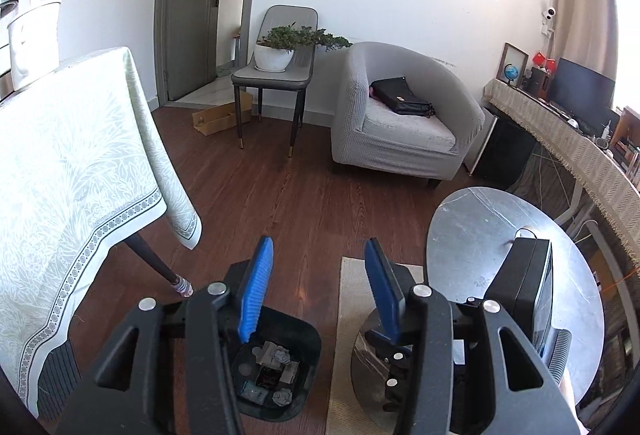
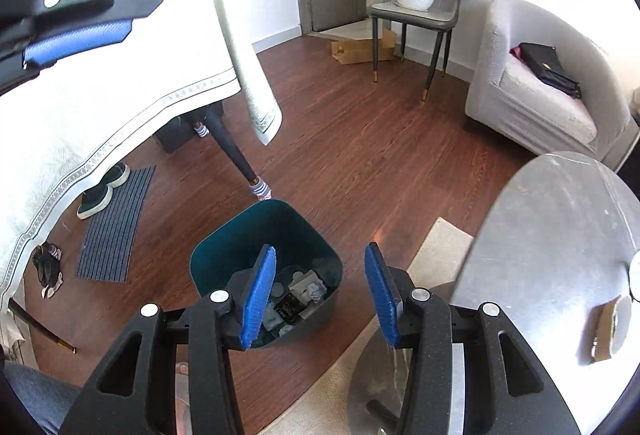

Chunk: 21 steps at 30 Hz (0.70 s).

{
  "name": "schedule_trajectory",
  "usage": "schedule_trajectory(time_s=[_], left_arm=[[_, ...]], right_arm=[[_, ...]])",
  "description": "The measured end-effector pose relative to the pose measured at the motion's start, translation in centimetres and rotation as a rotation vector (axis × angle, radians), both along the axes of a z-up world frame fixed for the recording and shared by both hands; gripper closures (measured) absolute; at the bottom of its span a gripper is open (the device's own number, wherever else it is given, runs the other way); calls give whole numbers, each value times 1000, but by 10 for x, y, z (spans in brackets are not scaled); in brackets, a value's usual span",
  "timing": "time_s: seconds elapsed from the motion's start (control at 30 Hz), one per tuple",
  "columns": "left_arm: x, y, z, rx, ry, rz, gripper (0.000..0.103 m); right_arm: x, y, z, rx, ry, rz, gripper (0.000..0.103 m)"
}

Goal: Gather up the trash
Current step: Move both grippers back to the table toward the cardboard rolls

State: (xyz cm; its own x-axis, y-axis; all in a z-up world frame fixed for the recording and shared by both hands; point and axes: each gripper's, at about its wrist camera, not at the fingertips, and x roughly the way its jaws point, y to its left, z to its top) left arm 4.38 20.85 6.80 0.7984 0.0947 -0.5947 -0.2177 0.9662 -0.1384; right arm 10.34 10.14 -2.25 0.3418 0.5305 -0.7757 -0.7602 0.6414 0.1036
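Trash [image 2: 296,295] lies heaped in the dark teal bin [image 2: 224,247] on the wood floor, at ten o'clock from the round grey table [image 2: 552,235]. Left gripper [image 1: 320,287] and right gripper [image 2: 320,291] both hang above, jaws apart, holding nothing.

Floor [image 2: 360,139]: wood-grain boards, reddish brown, low sheen. Bin [image 2: 224,247]: smooth teal plastic, matt; crumpled paper [image 2: 314,289] inside. Round table [image 2: 560,235]: grey stone-like top, scratched, dull. Tablecloth [image 1: 72,163]: pale woven cloth, leaf pattern, printed border. Armchair [image 1: 404,123]: grey textured fabric cover. Chair [image 1: 276,75]: smooth grey leather-like seat, dark legs. Pads [image 2: 258,299]: ribbed blue rubber on matt black plastic arms, bright metal rivets. Mat [image 2: 116,223]: ribbed dark textile. Rug [image 1: 352,315]: coarse beige weave.
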Motion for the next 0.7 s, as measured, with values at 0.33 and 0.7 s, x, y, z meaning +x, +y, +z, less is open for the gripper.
schedule_trajectory(time_s=[0.33,0.7], left_arm=[[26,-49,-8,-45,0,-82,46],[52,-111,-21,-75,11,-184,30]], right_arm=[[31,-79,19,26,-20,-121,61],[57,-159,34,31,-49,-232,63]])
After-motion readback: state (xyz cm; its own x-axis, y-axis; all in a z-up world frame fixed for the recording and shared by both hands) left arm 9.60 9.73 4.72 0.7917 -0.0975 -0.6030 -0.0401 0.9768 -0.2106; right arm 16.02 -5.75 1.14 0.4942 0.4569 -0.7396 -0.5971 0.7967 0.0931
